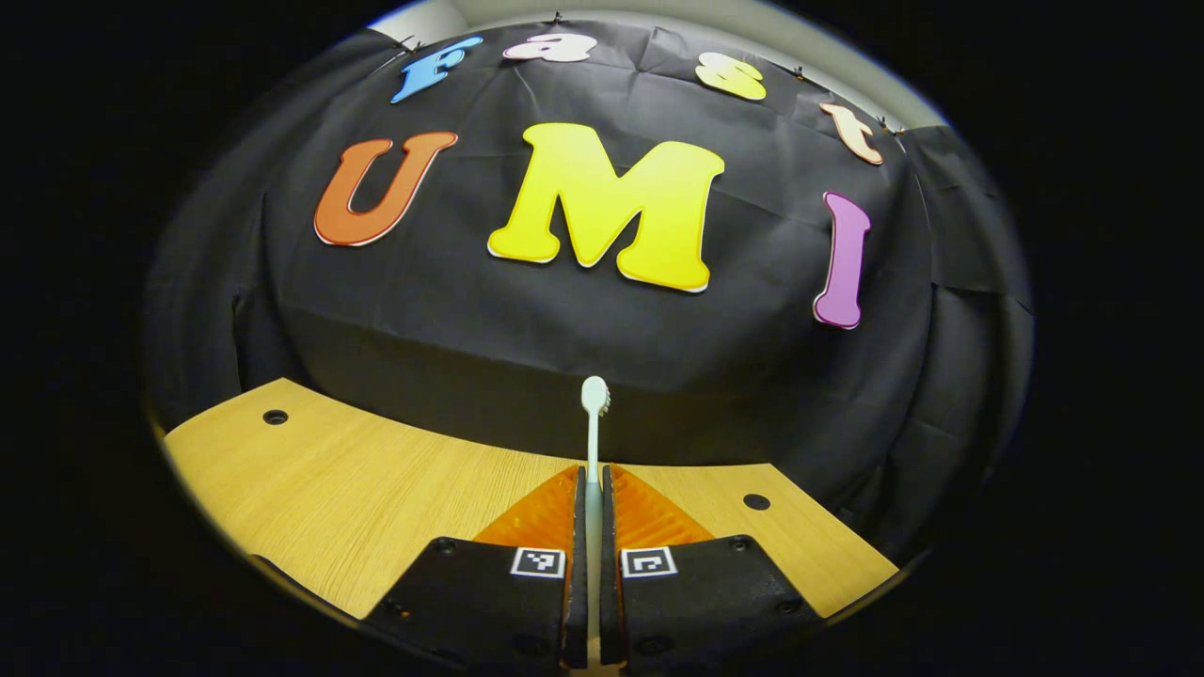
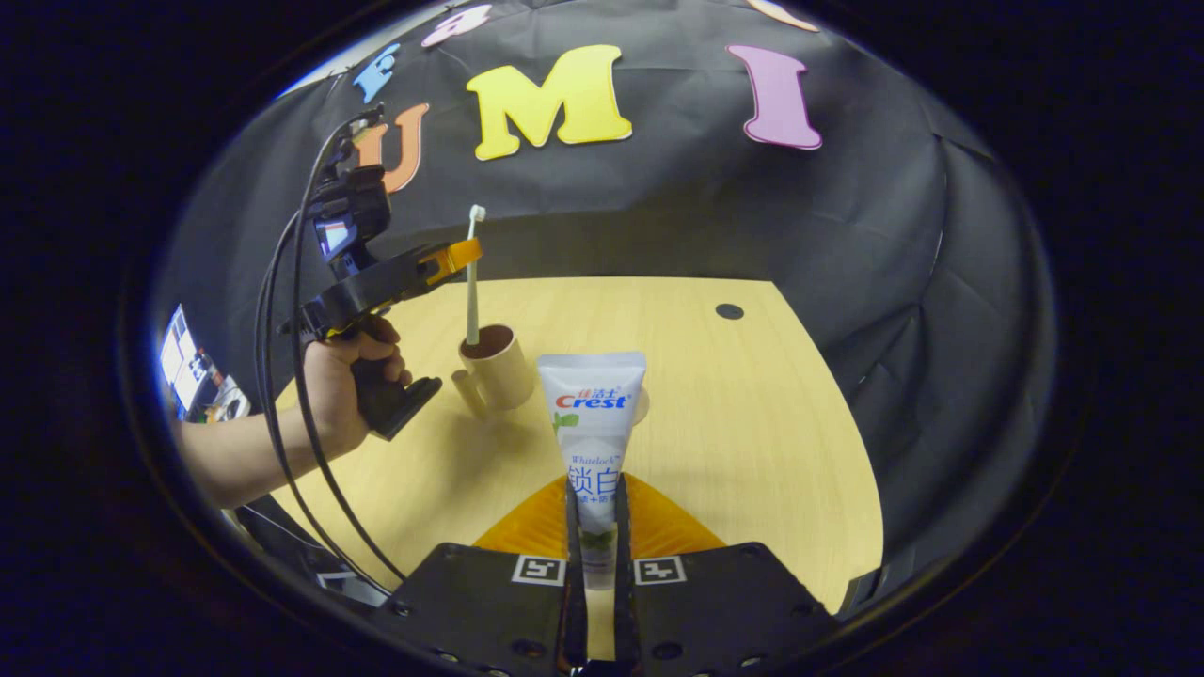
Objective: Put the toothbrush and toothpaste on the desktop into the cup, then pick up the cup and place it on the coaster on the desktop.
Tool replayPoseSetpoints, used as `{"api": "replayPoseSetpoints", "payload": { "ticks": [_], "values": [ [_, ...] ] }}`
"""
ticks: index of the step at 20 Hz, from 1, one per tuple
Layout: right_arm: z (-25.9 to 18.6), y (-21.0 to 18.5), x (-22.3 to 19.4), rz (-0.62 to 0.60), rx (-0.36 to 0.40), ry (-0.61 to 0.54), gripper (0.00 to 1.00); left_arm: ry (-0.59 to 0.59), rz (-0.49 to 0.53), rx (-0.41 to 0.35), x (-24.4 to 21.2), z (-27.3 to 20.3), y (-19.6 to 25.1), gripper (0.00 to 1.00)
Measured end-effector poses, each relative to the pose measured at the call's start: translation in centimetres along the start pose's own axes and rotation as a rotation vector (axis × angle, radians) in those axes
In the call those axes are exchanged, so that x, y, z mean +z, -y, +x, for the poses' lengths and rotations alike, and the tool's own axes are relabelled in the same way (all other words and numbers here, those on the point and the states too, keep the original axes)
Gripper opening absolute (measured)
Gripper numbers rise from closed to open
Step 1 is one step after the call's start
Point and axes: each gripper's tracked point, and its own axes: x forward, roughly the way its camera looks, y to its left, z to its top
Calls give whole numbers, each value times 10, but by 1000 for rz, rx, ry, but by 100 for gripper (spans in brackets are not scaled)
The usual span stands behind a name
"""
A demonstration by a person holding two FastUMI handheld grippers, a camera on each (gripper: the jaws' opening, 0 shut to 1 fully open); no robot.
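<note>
My left gripper [image 1: 592,481] is shut on a pale toothbrush [image 1: 594,414], whose head points up past the fingertips. In the right gripper view that same gripper [image 2: 459,254], held by a hand, keeps the toothbrush [image 2: 473,282] upright with its lower end inside a tan cup [image 2: 494,369] with a handle, standing on the wooden desktop [image 2: 752,414]. My right gripper [image 2: 595,489] is shut on a white toothpaste tube [image 2: 593,414], which stands up in front of the camera, just right of the cup. A pale round edge, maybe the coaster [image 2: 642,404], peeks from behind the tube.
Black cloth walls close the desk at the back and right. Small dark holes [image 2: 729,310] mark the desktop near its far corners. Cables [image 2: 301,376] hang from the left gripper. The person's forearm [image 2: 235,461] reaches in from the left.
</note>
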Motion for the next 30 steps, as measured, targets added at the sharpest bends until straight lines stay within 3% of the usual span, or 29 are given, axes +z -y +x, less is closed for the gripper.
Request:
{"api": "replayPoseSetpoints", "payload": {
  "ticks": [3, 14, 16, 17, 18, 20, 21, 28, 30],
  "values": [
    [0, -3, 2, -6, 8, 3, 12, 26, -1, -3, 4, 5, -1, 8],
    [4, 1, 2, -5, -10, 2, 11, -45, 11, 23, -31, 6, -9, 15],
    [5, -3, 3, -12, -5, 5, 11, -37, 25, 15, -30, 5, -7, 24],
    [5, -5, 3, -15, -1, 9, 11, -35, 32, 14, -30, 3, -6, 53],
    [5, -8, 5, -19, 2, 11, 11, -28, 35, 17, -27, 1, -6, 49],
    [6, -11, 6, -20, 8, 14, 11, 0, 40, 30, -18, -2, -10, 72],
    [6, -13, 7, -22, 9, 17, 11, 7, 47, 34, -16, -2, -11, 94],
    [13, -28, 21, -34, 32, 60, 11, 45, 92, 70, 7, -21, -22, 100],
    [20, -36, 33, -45, 45, 91, 11, 50, 101, 88, 13, -30, -28, 96]
  ]
}}
